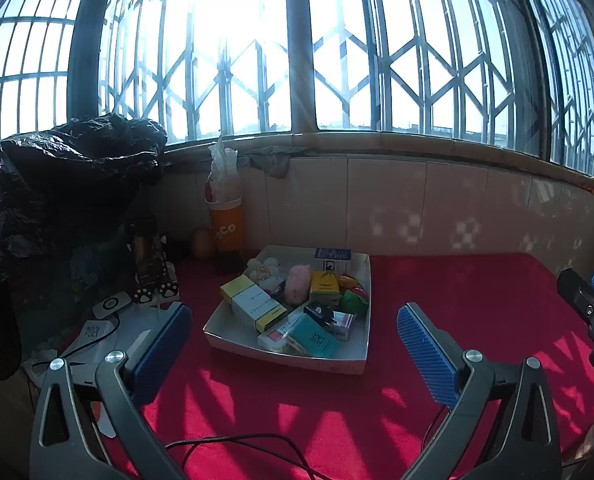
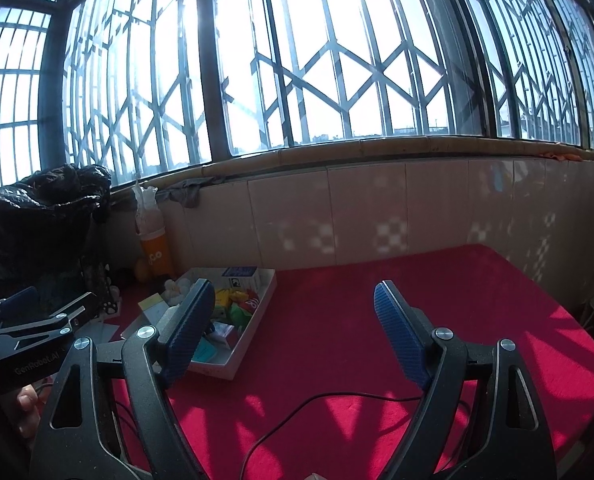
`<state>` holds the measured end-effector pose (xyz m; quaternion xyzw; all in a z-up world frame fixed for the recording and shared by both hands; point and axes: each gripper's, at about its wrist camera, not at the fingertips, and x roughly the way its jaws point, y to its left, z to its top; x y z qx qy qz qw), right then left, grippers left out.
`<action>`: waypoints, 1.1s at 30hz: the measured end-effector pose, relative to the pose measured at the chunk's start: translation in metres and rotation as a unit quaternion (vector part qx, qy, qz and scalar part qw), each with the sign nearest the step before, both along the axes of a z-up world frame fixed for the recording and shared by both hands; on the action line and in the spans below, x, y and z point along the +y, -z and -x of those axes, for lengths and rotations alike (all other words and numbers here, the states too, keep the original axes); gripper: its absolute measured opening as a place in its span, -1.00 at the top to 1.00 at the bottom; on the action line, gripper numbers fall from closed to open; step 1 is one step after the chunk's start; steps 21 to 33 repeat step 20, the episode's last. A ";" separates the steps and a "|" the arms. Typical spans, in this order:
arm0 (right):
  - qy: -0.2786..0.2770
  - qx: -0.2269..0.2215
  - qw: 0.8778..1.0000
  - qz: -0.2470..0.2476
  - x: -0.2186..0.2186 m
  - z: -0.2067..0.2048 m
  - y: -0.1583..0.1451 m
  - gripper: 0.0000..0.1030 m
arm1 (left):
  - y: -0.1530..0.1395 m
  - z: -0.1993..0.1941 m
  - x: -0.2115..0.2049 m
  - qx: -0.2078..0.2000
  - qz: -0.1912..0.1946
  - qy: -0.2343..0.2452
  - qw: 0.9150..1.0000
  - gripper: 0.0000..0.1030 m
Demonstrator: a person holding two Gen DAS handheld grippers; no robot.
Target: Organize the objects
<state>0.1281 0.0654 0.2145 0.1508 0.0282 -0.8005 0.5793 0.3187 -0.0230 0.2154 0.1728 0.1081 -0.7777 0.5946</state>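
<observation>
A white cardboard tray (image 1: 233, 334) sits on the red cloth, full of several small things: a teal box (image 1: 313, 336), a yellow-and-white box (image 1: 253, 304), a yellow box (image 1: 324, 286), a pink fluffy toy (image 1: 299, 282), a green toy (image 1: 353, 302). My left gripper (image 1: 293, 344) is open and empty, just short of the tray. The tray also shows in the right wrist view (image 2: 253, 332), left of my right gripper (image 2: 293, 324), which is open and empty above bare cloth. The right gripper's tip shows at the right edge of the left wrist view (image 1: 589, 300).
An orange cup (image 1: 227, 226) with tissue stands by the tiled wall (image 1: 417, 208). Black plastic bags (image 1: 49, 184) and clutter fill the left. A black cable (image 2: 337, 404) lies on the red cloth (image 1: 477, 292) in front. Barred windows are behind.
</observation>
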 end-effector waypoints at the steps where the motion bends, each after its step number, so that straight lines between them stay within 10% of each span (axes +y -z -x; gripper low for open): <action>1: 0.000 0.000 1.000 0.000 0.000 0.000 0.000 -0.61 | 0.000 0.000 0.000 0.000 -0.001 0.000 1.000 -1.00; 33: -0.004 -0.019 1.000 -0.020 -0.006 0.004 0.010 -0.61 | 0.009 0.005 -0.004 -0.008 -0.015 0.013 1.000 -1.00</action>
